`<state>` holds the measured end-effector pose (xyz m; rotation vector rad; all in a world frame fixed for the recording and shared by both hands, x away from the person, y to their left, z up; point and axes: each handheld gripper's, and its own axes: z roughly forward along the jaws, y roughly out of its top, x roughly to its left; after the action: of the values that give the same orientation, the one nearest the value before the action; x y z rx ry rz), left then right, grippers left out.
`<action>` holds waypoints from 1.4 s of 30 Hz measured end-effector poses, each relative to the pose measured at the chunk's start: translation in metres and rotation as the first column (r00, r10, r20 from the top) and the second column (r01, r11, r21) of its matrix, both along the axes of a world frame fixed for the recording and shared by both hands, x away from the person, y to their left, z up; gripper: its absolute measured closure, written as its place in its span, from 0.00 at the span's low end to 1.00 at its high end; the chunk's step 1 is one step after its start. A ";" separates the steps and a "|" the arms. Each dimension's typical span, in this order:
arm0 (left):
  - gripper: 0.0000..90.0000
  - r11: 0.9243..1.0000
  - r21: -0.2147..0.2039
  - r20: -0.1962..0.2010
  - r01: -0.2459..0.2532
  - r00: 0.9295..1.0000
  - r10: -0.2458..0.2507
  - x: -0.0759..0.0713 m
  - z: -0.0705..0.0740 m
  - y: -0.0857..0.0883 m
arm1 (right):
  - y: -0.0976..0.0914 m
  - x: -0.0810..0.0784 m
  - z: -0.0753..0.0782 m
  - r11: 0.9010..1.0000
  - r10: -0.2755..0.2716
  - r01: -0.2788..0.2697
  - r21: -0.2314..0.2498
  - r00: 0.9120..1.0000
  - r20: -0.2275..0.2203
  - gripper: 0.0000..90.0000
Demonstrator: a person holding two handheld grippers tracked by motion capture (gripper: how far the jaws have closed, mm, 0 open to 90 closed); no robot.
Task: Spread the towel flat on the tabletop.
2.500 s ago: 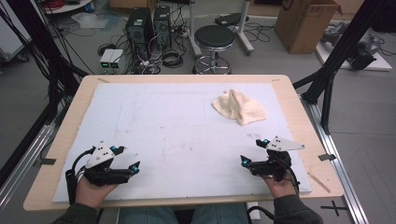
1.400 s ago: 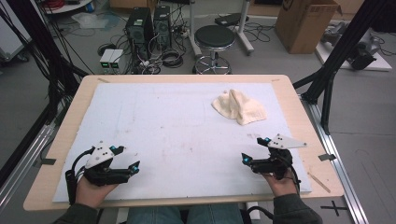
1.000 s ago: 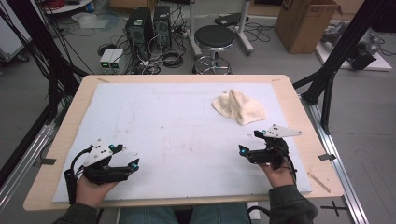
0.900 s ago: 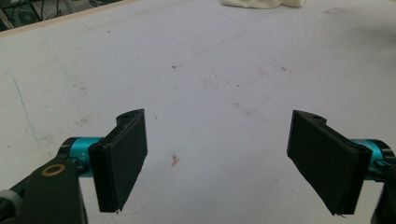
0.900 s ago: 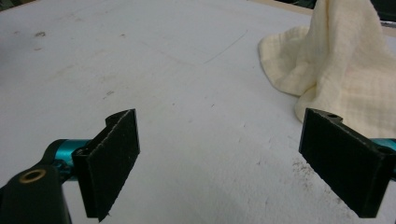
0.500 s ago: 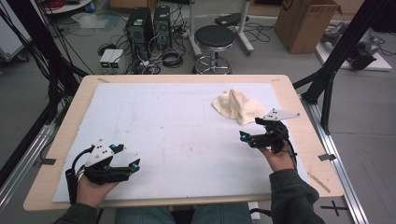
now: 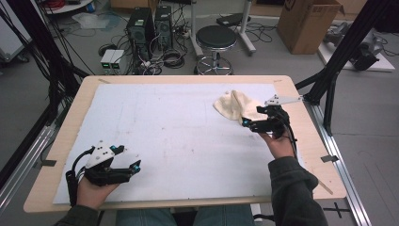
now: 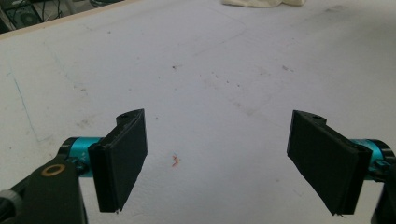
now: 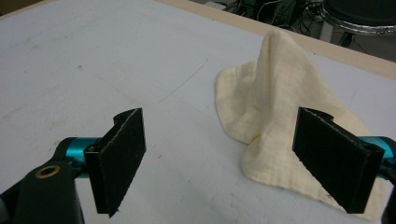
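Observation:
A crumpled cream cloth [image 7: 231,105] lies on the white mat at the far right; in the right gripper view the cloth [image 9: 266,93] rises in a peak. My right gripper [image 7: 250,120] is at the cloth's near edge, pointing left. Seen along its jaws, the right gripper [image 9: 219,158] is open; the jaws have just been closing a little, and the cloth's near part lies ahead between them and behind the right jaw, untouched by the pads. My left gripper [image 7: 130,158] rests near the front left edge; this gripper [image 8: 219,158] is open over bare mat, and the cloth [image 8: 261,2] is far off.
The white mat [image 7: 164,122] covers a wooden table [image 7: 61,141]. Past the far edge stand a stool [image 7: 216,40], computer towers [image 7: 150,23] and a cardboard box [image 7: 306,23]. Black frame posts [image 7: 329,89] flank the right side.
My right gripper has travelled from the front right edge forward and up to the cloth's near edge. The left gripper has stayed where it was.

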<state>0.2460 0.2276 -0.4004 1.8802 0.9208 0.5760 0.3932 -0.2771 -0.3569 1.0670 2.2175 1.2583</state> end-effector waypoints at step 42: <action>0.23 1.000 -0.003 -0.007 0.005 1.000 -0.005 0.002 -0.002 0.002 | 0.035 0.096 -0.031 0.977 -0.166 0.144 -0.159 0.977 -0.136 0.45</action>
<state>0.2475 0.2301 -0.4029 1.8827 0.9206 0.5644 0.4895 -0.2425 -0.3874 1.2835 2.2439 0.9606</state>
